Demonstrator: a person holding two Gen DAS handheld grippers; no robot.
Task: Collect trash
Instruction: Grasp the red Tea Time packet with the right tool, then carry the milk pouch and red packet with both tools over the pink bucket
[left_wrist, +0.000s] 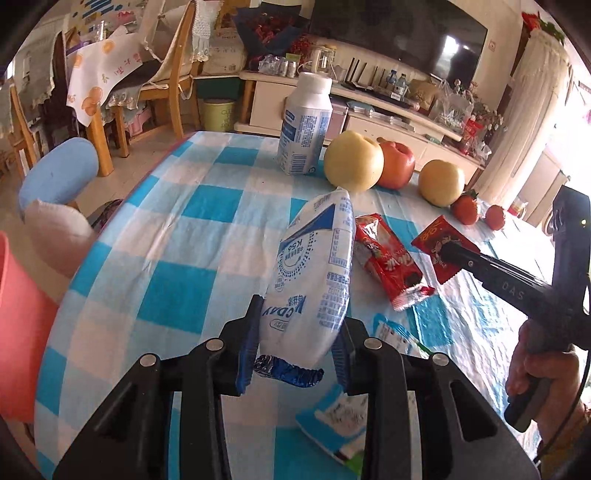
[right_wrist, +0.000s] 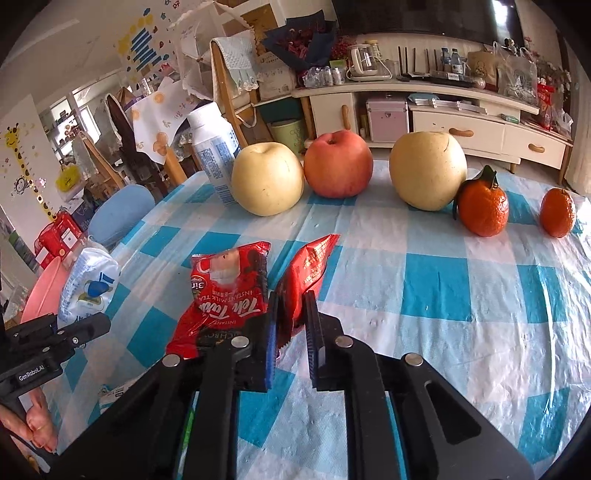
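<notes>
Showing only in left view: blue-green wrapper (left_wrist: 332, 424); giraffe sticker (right_wrist: 22, 166) right-only.

1. "Teh Tarik", "INSTANT MILK TEA", "3in1": red sachet (right_wrist: 225, 295) just left of the right tongs (right_wrist: 291, 314).
2. "GenRobot.AI": left tongs (right_wrist: 55, 343), beside the sachet.
3. "K56": white pouch (left_wrist: 314, 273).

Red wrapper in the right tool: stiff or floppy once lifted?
Probably floppy: the red wrapper is thin crinkled foil. Likely very light, since it looks flat and empty. Glossy film may slip; the right tool pinches only its lower end.
</notes>
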